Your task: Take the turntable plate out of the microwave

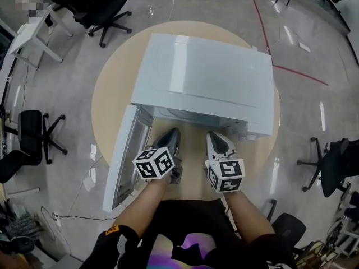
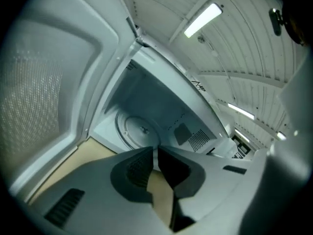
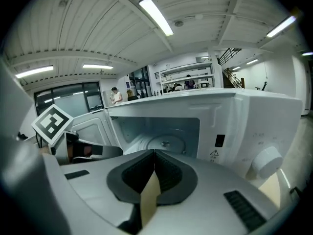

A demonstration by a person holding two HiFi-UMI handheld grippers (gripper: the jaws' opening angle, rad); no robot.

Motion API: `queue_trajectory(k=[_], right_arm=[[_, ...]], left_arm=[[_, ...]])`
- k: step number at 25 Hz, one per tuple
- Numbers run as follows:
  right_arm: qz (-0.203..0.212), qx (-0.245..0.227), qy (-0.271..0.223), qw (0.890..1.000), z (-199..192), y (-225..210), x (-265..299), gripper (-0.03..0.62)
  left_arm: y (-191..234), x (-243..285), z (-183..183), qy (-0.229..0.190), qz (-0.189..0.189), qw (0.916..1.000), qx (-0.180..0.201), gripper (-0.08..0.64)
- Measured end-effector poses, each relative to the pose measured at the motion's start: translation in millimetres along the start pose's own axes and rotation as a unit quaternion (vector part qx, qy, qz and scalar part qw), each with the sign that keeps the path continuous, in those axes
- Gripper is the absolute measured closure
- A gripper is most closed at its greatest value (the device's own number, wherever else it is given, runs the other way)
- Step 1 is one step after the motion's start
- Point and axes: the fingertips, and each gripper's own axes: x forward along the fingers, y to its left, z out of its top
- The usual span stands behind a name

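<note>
The left gripper [image 2: 155, 151] and right gripper [image 3: 154, 153], jaws together and empty, hover before the open white microwave [image 1: 208, 76], its turntable plate [image 3: 165, 143] lying inside on the cavity floor.

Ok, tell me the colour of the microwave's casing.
The microwave is white, clearest in the head view.

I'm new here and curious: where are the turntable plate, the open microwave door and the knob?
turntable plate [image 3: 166, 143], right gripper view, its centre.
microwave door [image 1: 127, 157], head view, its inner face.
knob [image 3: 266, 162], right gripper view, its front.
</note>
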Motion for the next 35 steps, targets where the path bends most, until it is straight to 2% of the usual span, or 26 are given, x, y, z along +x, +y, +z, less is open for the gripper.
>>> queue_trajectory(k=[7,13,27,35], right_arm=[[0.015,-0.007,0.022,1.000,-11,-12,19,0.575],[0.019,-0.008,0.029,0.999,-13,-20,27,0.575],[0.025,-0.002,0.043,0.999,-20,-27,40,0.575],[0.023,0.000,0.044,0.999,-19,-26,47,0.575]], left_arm=[[20,35,-9,0.014,0.016,0.9975,-0.067,0.463],[30,60,-9,0.021,0.025,0.9927,-0.117,0.457],[65,83,-5,0.013,0.071,0.9854,-0.154,0.457],[74,86,-6,0.014,0.076,0.9821,-0.172,0.457]])
